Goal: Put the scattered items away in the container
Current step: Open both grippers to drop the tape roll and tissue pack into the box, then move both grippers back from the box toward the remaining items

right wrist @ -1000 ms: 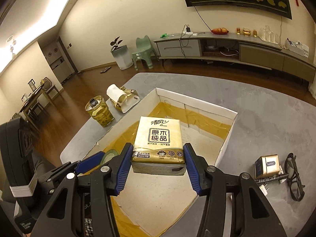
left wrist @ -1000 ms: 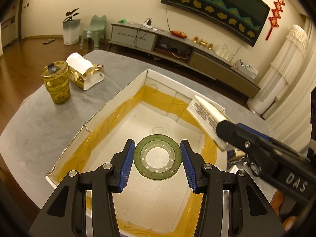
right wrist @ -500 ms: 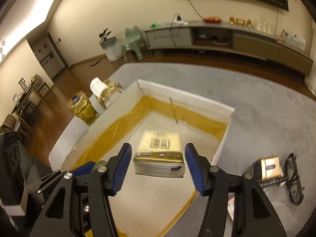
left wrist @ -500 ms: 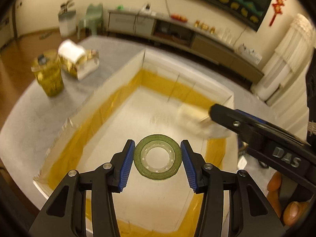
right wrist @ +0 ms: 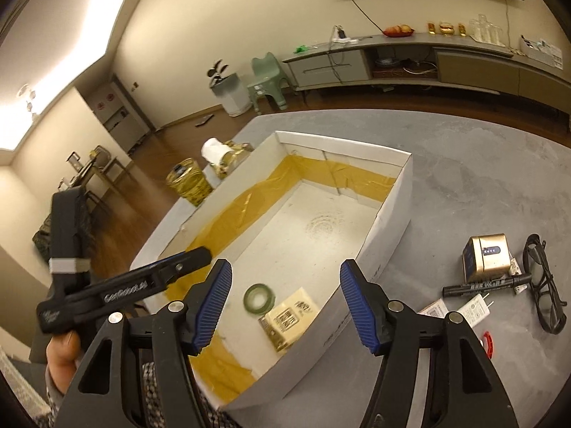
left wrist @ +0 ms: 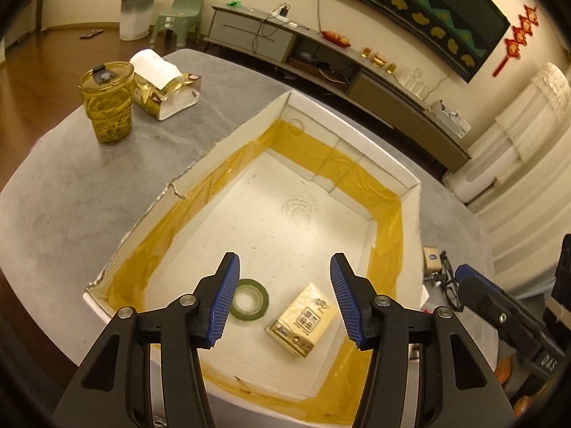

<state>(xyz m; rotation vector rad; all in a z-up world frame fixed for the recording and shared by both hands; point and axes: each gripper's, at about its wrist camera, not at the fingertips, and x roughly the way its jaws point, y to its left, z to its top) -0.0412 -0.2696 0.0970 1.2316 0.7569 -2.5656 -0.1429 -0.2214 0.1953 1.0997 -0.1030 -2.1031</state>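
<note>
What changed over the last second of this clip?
Both grippers let go. The left gripper dropped the tape roll and the right gripper dropped the tissue pack; both now lie on the box floor, fingers open above them. The cup, glasses and gold charger stayed put.

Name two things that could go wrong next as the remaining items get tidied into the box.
The marker, plug and gold power bank lie touching beside the glasses; grabbing one could knock the others. The tissue pack and tape roll crowd the box's near corner, so items dropped there may pile up.
</note>
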